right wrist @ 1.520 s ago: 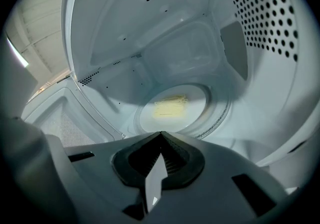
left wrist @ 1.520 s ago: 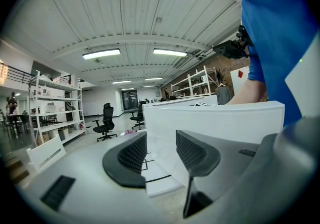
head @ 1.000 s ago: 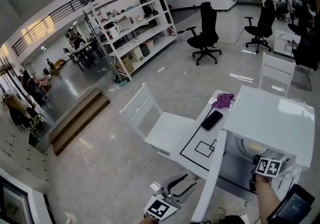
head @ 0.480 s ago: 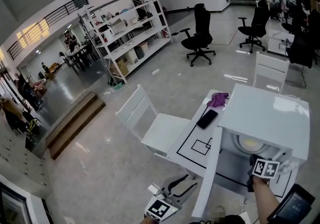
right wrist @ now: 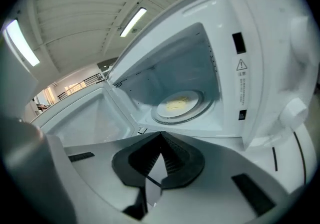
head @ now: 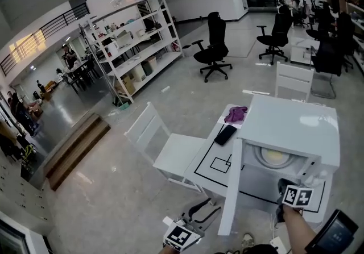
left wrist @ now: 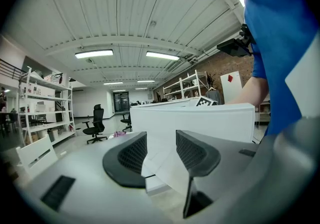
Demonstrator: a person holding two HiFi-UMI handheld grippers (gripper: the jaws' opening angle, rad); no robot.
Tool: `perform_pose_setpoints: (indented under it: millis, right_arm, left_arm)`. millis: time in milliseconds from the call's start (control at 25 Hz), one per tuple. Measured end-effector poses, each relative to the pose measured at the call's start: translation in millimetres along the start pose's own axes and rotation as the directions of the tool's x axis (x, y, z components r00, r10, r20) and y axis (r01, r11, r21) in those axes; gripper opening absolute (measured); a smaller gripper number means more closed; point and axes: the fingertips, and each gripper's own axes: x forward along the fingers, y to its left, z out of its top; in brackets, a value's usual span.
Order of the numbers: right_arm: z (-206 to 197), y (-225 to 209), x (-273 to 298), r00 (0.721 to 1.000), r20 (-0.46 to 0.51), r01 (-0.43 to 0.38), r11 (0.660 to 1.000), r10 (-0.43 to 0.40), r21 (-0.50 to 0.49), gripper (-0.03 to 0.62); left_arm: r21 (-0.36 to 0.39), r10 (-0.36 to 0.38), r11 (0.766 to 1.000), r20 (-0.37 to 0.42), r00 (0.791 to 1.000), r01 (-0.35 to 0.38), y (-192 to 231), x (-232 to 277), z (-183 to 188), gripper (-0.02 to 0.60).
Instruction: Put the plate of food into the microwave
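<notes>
microwave point(head: 293, 125) sits on white table point(head: 207, 176), door point(head: 232, 184) swung wide open toward the camera in head view. plate of food point(head: 274, 156) already inside, flat on the round turntable, yellowish food on top; right gripper view shows it mid-cavity point(right wrist: 177, 103), touching no gripper

right gripper point(head: 282, 190) is just outside the microwave mouth, in front of the opening, angled down. jaws pressed together w/ nothing between them, clear in its own view point(right wrist: 160, 140); plate lies well past the tips. open door point(right wrist: 85, 118) to the left in that view, control panel side of the microwave point(right wrist: 250, 42) to the right

left gripper point(head: 211, 208) low at bottom of head view, off the table's near edge, beside the door. jaws apart and empty point(left wrist: 161, 150); only a white surface seen thru the gap

also on table: dark phone point(head: 226, 134) and purple cloth point(head: 235, 114) at far end, black square outlines marked on top. white chair point(head: 165, 145) just beside table. black office chair point(head: 213, 48) and white shelves point(head: 131, 37) farther back
</notes>
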Motion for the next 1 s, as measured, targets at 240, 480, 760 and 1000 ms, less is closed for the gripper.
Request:
perform_pose_setpoints:
  millis: [240, 480, 760, 1000]
  right_arm:
    - [-11.9, 5.3, -35.6, 0.999, 0.033, 0.002, 1.0, -0.002, 0.002, 0.002]
    - [-23.2, 9.2, -71.2, 0.998, 0.068, 0.013, 1.0, -0.012, -0.002, 0.002]
    - [-37.7, 30.6, -115.1, 0.993, 0.113, -0.043, 0.999, 0.039, 0.034, 0.002]
    - [-47.8, 45.7, -139.7, 0.981, 0.154, -0.127, 0.991, 0.118, 0.046, 0.002]
  left_arm:
    - [0.001, -0.026, 1.0, 0.018, 1.0, 0.026, -13.9, -6.5, -3.0, 0.189]
    - [-0.011, -0.032, 0.999, 0.022, 0.999, 0.032, -19.7, -17.4, -4.2, 0.189]
    - [-0.117, -0.023, 0.993, 0.046, 0.999, 0.029, -28.2, -37.2, -0.7, 0.189]
    - [-0.208, 0.01, 0.978, 0.062, 0.998, 0.003, -35.9, -48.3, -8.3, 0.189]
